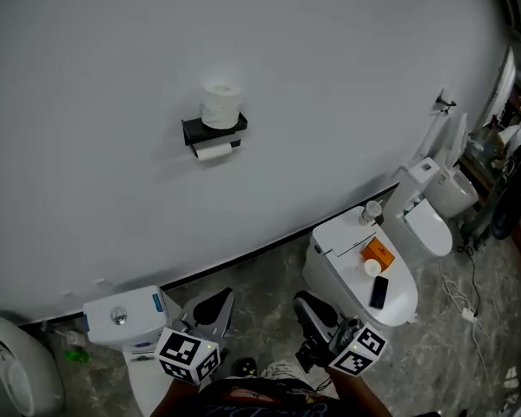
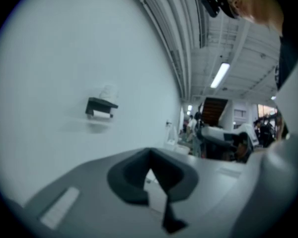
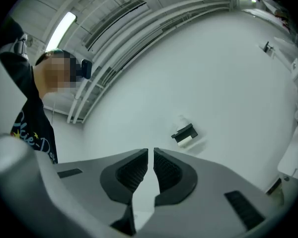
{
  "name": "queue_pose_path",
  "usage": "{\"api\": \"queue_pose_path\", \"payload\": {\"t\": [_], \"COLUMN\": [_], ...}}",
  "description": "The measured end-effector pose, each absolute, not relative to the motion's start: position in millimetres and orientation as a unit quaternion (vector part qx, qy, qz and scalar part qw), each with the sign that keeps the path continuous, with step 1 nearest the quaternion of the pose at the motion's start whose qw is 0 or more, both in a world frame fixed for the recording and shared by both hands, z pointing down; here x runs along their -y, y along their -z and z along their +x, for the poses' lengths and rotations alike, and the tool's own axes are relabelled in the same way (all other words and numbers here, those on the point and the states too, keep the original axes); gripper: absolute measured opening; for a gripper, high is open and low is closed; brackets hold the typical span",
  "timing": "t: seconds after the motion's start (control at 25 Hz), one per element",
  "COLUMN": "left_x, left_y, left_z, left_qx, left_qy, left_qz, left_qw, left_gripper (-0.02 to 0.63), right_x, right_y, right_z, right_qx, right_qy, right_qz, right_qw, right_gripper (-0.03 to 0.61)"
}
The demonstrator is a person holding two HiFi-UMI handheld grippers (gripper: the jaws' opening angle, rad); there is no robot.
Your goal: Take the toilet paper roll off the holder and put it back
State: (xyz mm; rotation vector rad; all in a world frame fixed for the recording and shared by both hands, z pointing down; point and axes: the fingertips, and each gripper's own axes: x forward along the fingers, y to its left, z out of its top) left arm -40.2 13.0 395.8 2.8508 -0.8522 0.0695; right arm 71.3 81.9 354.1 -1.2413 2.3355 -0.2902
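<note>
A black holder [image 1: 214,131] is fixed to the white wall. One white toilet paper roll [image 1: 221,103] stands upright on top of it, and a second roll [image 1: 213,151] hangs underneath. Both grippers are low at the bottom of the head view, far from the holder. My left gripper [image 1: 210,309] is shut with nothing in it, and so is my right gripper [image 1: 317,314]. The left gripper view has its jaws [image 2: 150,155] closed, with the holder [image 2: 100,104] far off on the wall. In the right gripper view the pads nearly touch [image 3: 151,152], and the holder [image 3: 184,132] is small and distant.
Three white toilets stand along the wall's foot: one at the lower left [image 1: 122,318], one in the middle [image 1: 398,301] with an orange box, a cup and a dark remote on its lid, and one further right [image 1: 430,220]. The floor is grey stone.
</note>
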Motion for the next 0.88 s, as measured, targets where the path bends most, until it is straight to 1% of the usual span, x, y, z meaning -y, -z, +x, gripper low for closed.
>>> {"api": "queue_pose_path", "payload": {"t": [0.2, 0.32, 0.4, 0.44, 0.48, 0.52, 0.6, 0.68, 0.88], "left_x": [43, 85, 115, 128, 140, 151, 172, 188, 206], "left_y": [-414, -416, -408, -404, -401, -399, -399, -402, -408], "left_z": [-42, -51, -53, -52, -50, -47, -44, -41, -39], "left_qx": [0.314, 0.35, 0.38, 0.392, 0.403, 0.413, 0.436, 0.456, 0.491], "left_qy": [-0.039, -0.031, -0.016, -0.01, -0.007, -0.004, 0.001, 0.004, 0.005], "left_qz": [0.939, 0.927, 0.915, 0.911, 0.906, 0.902, 0.89, 0.878, 0.858], "left_qw": [0.131, 0.135, 0.132, 0.13, 0.129, 0.13, 0.135, 0.143, 0.153], "left_gripper": [-0.002, -0.002, -0.002, -0.002, -0.002, -0.002, -0.002, -0.002, -0.002], "right_x": [-10, 46, 94, 119, 144, 168, 213, 249, 313], "right_y": [-366, -347, -318, -304, -290, -276, -248, -226, -217], "right_z": [83, 93, 101, 104, 107, 110, 109, 101, 70], "right_qx": [-0.864, -0.893, -0.921, -0.932, -0.94, -0.944, -0.947, -0.95, -0.948], "right_qy": [0.132, 0.075, 0.022, -0.007, -0.037, -0.069, -0.128, -0.172, -0.219], "right_qz": [-0.439, -0.408, -0.367, -0.348, -0.333, -0.32, -0.294, -0.255, -0.159], "right_qw": [0.208, 0.172, 0.131, 0.099, 0.063, 0.028, -0.024, -0.057, -0.164], "right_gripper": [0.018, 0.02, 0.024, 0.051, 0.134, 0.181, 0.183, 0.183, 0.199]}}
